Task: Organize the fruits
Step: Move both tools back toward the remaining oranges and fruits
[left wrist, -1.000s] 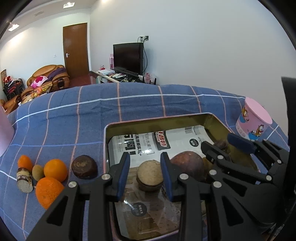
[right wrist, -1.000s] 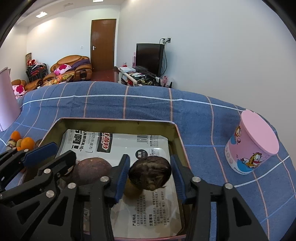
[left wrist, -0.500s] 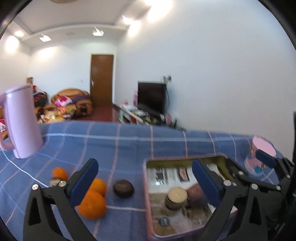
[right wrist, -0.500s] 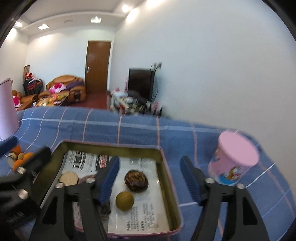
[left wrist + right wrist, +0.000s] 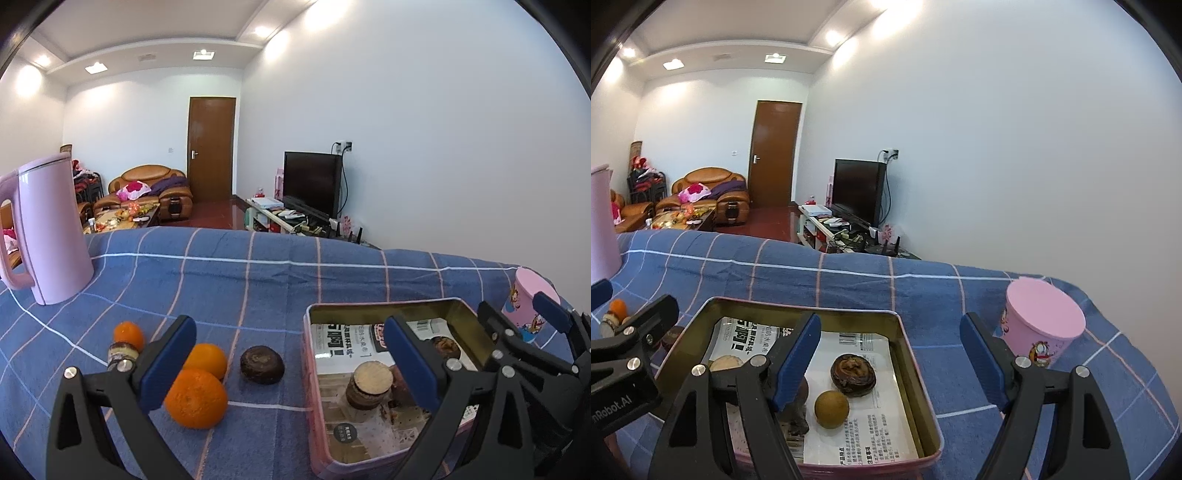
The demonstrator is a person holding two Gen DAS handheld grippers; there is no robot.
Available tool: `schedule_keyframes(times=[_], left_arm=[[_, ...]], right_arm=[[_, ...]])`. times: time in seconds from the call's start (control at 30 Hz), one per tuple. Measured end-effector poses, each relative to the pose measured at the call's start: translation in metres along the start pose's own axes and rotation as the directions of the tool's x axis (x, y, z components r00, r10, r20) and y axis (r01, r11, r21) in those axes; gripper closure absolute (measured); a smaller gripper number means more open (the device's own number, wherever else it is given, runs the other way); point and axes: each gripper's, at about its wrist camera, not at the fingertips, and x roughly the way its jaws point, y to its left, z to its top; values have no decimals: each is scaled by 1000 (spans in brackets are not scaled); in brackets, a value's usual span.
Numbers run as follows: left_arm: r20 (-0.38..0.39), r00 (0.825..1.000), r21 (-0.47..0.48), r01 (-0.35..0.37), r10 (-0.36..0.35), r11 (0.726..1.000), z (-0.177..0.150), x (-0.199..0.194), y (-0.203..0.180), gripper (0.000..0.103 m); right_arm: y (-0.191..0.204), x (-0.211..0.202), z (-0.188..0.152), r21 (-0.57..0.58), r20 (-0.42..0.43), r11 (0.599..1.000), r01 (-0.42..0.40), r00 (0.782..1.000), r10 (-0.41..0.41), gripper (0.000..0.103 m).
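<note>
A pink metal tin lined with newspaper sits on the blue checked cloth. In it lie a cut tan-faced fruit, a dark wrinkled fruit and a small olive-brown round fruit. Left of the tin on the cloth are a dark wrinkled fruit, two oranges, a small orange and a small jar-like piece. My left gripper is open and empty, raised above the tin's left edge. My right gripper is open and empty above the tin's right side.
A pink kettle stands at the far left of the table. A pink lidded cup stands right of the tin. Beyond the table's far edge are a TV, sofas and a door.
Both grippers opened, let go of the fruits in the tin, and pulled up and back. The cut fruit and the dark wrinkled fruit now rest in the tin.
</note>
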Motion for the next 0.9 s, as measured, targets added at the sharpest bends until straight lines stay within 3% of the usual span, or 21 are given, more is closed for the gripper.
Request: schedule_keyframes(times=[0.37,0.9], left_arm=[[-19,1000,7,1,-1,1000,-4,-6,7,0],[-14,1000,49,14,-13,999,-9,-20,20,0]], right_arm=[[-17,-1,-4,107,-32,994,34,999,-31,24],[1,-15,-7,107,-58,992,73,996,-67,23]])
